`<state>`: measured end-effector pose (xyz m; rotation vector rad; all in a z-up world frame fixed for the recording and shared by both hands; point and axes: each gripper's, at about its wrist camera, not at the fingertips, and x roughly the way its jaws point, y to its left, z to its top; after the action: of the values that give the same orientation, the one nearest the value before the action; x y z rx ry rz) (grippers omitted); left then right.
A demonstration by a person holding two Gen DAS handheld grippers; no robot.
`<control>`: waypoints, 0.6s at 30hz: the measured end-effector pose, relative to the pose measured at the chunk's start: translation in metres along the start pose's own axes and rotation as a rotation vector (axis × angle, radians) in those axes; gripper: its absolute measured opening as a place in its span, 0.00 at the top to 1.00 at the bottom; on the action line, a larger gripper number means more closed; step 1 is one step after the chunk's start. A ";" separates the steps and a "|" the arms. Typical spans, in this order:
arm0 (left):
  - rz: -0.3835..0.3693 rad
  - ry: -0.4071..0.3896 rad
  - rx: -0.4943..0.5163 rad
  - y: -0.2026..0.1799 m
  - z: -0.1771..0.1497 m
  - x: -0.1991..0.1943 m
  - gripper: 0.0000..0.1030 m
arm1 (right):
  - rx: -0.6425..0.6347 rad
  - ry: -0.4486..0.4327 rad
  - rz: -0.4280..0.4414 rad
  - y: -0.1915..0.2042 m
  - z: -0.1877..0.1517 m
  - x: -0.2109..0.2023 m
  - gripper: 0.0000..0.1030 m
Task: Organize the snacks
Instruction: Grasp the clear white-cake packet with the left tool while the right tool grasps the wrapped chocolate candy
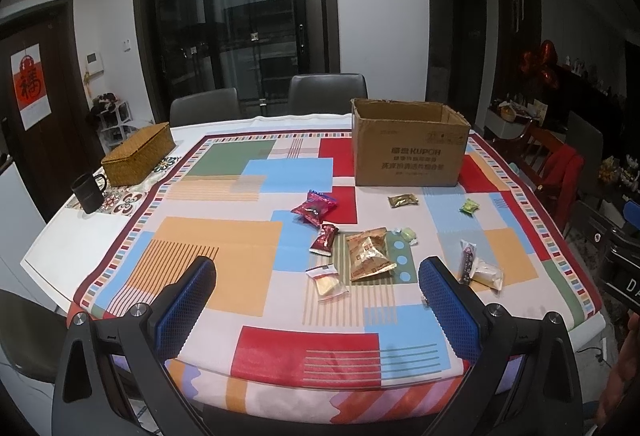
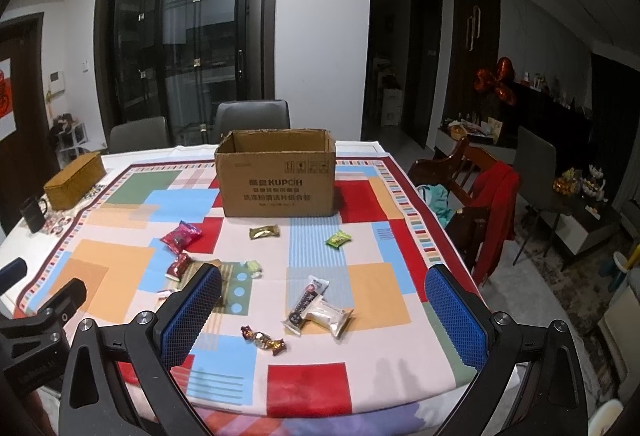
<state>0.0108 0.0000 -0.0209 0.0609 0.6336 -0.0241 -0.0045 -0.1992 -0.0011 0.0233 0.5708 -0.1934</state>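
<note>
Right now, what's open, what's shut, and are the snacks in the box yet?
Cardboard box: top open, upright; inside not visible.
Woven basket: lid on.
Black mug: upright.
Loose snacks, like the red packet: lying on the tablecloth, outside the box.
Left gripper: jaws open, holding nothing.
Right gripper: jaws open, holding nothing.

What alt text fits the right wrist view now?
Open right claw hovers over a patchwork tablecloth strewn with wrapped snacks; an open cardboard box stands behind them, a wicker box far left.
</note>
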 end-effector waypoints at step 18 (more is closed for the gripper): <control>0.002 0.114 0.055 -0.016 -0.007 0.073 0.00 | -0.009 0.131 -0.004 0.006 -0.008 0.069 0.00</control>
<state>0.0652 -0.0154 -0.0702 0.1164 0.7469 -0.0366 0.0494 -0.2048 -0.0455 0.0266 0.7024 -0.1939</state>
